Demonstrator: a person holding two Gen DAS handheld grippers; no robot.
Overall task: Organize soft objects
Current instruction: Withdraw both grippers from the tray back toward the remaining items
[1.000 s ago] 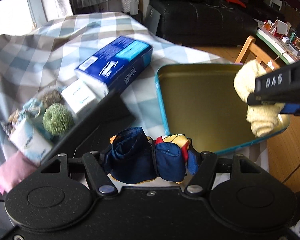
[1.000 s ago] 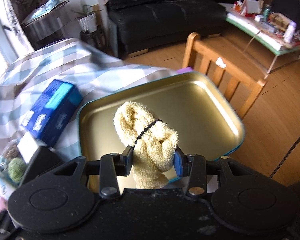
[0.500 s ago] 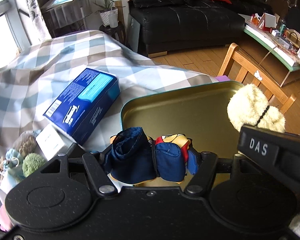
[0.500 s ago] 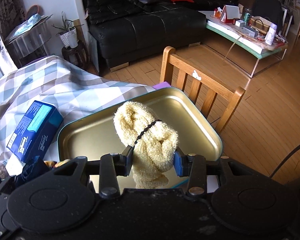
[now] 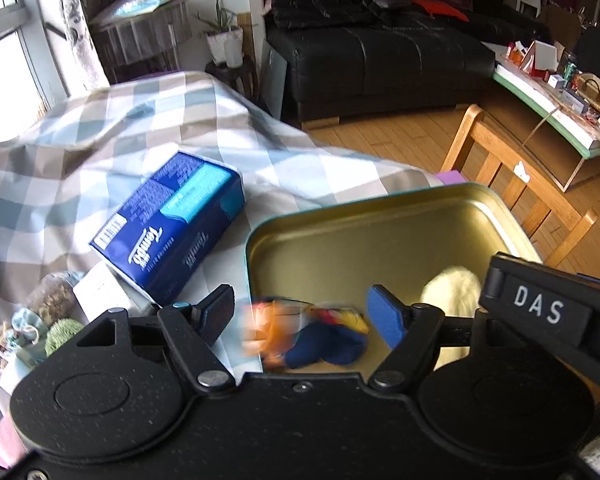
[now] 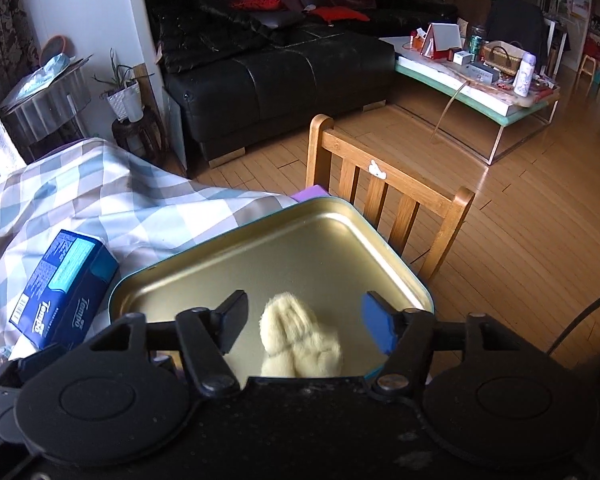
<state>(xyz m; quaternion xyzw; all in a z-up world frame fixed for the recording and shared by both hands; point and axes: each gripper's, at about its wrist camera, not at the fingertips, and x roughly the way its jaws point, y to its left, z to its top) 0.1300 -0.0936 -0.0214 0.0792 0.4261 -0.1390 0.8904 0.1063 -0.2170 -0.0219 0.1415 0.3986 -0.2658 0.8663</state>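
Observation:
A gold metal tray point(image 5: 380, 232) point(image 6: 300, 240) with a teal rim rests on the checked tablecloth point(image 5: 80, 152). My left gripper point(image 5: 304, 314) hangs over the tray's near left edge, its jaws opening; a blue, orange and yellow soft toy point(image 5: 316, 340) shows blurred between and below the pads, untouched by them. My right gripper point(image 6: 304, 322) is also opening, over the tray's near part. A cream fluffy sock bundle point(image 6: 300, 344) point(image 5: 454, 292) lies in the tray beneath it, free of the pads.
A blue tissue pack point(image 5: 168, 224) point(image 6: 64, 288) lies left of the tray. Several small soft items, one a green ball point(image 5: 62, 330), sit at the table's left edge. A wooden chair point(image 6: 384, 200) stands just beyond the tray; a black sofa point(image 6: 280, 64) is further off.
Both grippers have opened. The cream sock bundle dropped from the right gripper into the tray. The blue and orange toy left the left gripper's pads and is falling, blurred.

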